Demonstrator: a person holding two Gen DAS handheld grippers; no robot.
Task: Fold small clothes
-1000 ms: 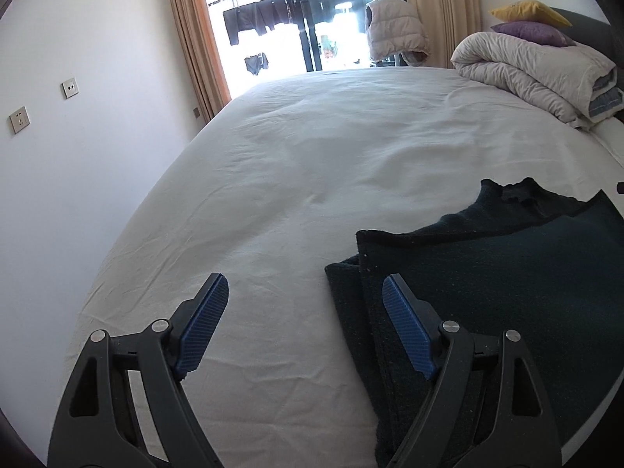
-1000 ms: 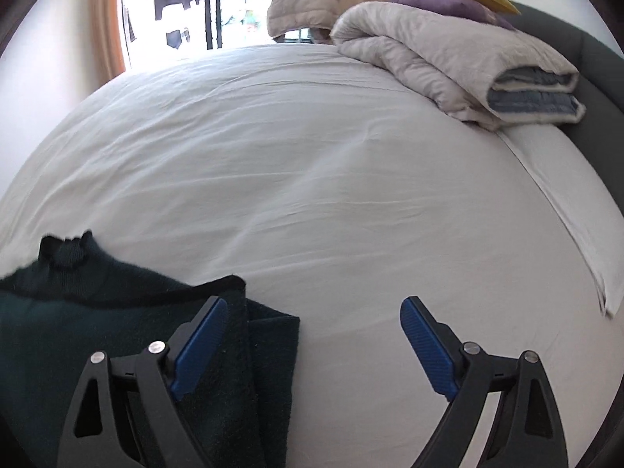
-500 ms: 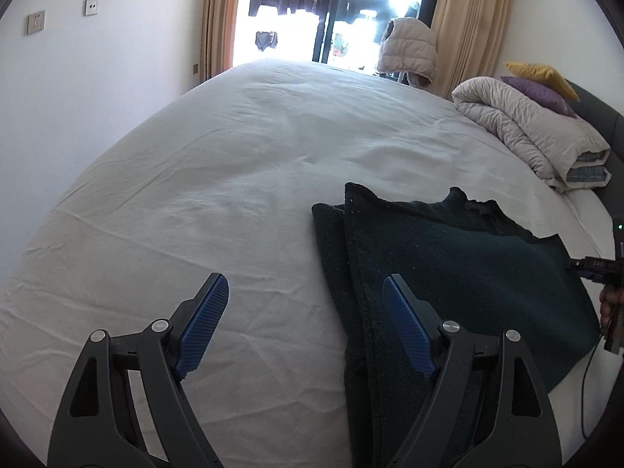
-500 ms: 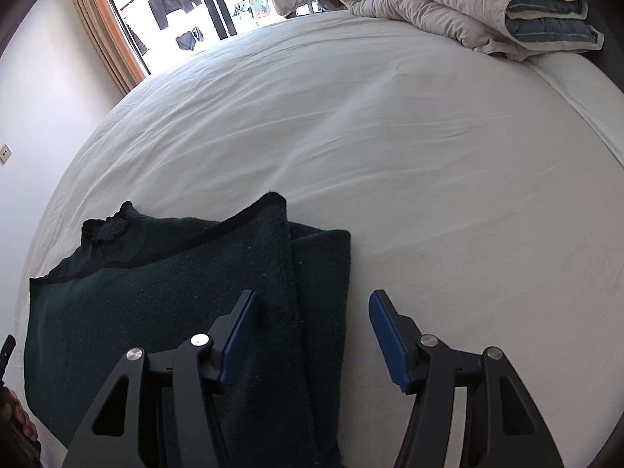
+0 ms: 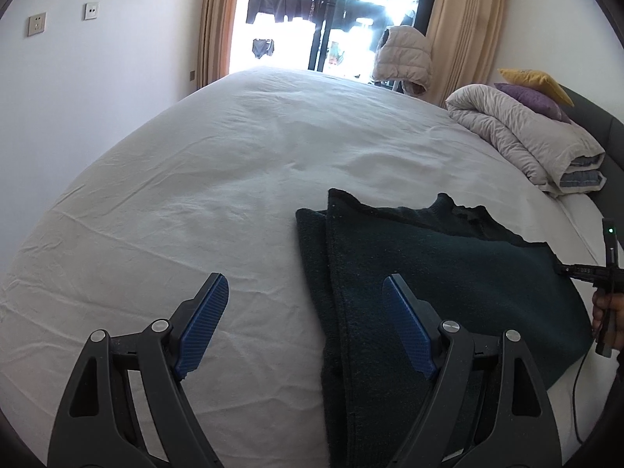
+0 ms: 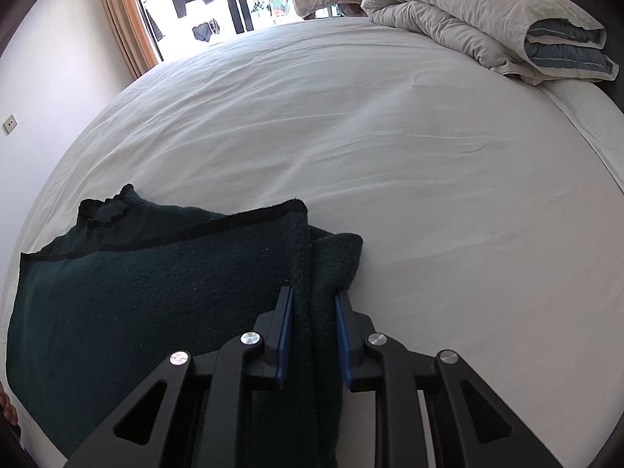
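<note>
Here is the dark green knitted sweater point(image 6: 156, 292), partly folded and lying flat on the white-sheeted bed point(image 6: 390, 156), down at the near edge. In the right wrist view it fills the seven to nine o'clock zone, its ribbed collar up at ten o'clock and a folded-in side panel forming a thick double edge at six o'clock.

The right tool point(image 6: 312, 331) has just been closing, and its blue ribbed pads point(image 6: 284, 335) now pinch that thick folded edge between them, cloth bunched up in the narrow gap. From the left wrist view, the same tool point(image 5: 577, 271) shows at three o'clock on the sweater's far edge, with a hand point(image 5: 606, 304) wrapped round its handle.

The left tool point(image 5: 308, 323) stands wide open and holds nothing. One blue pad point(image 5: 202, 323) hovers over bare sheet at seven o'clock, the other over dark knit at five o'clock, the sweater's folded edge running up between them.

Up at one o'clock a folded beige quilt point(image 5: 526, 136) sits by the headboard, with a purple cushion point(image 5: 534, 99) and a yellow cushion point(image 5: 534, 78) on it.
</note>
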